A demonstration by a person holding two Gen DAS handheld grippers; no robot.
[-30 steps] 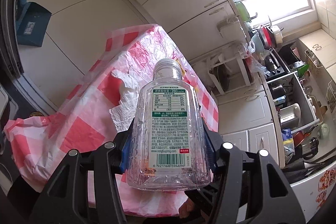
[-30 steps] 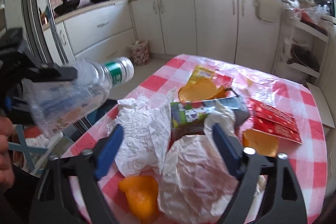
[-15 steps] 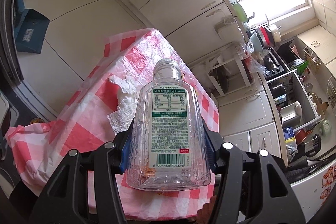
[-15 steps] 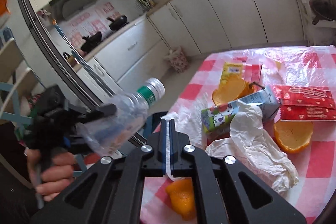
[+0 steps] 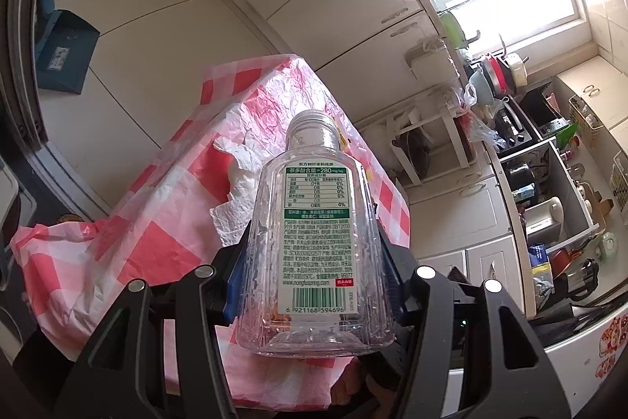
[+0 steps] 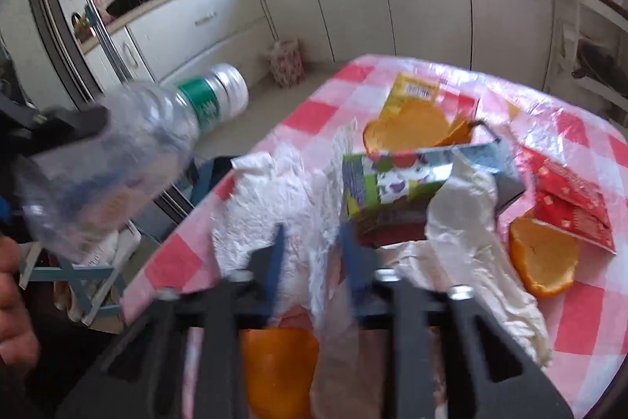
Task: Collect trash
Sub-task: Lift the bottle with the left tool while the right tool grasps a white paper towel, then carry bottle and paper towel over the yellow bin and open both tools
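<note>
Bottle [image 5: 318,242] clamped in left gripper [image 5: 314,254]; right gripper [image 6: 310,254] narrow, seemingly pinching tissue [image 6: 274,207].

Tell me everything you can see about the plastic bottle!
The plastic bottle is clear, ridged and looks empty, with a silver screw cap, a green neck band and a white-and-green label with a barcode. The left gripper clamps its lower body between blue-padded fingers. It is held in the air beside the table edge, tilted with its cap end pointing away from the gripper and touching nothing else.
</note>
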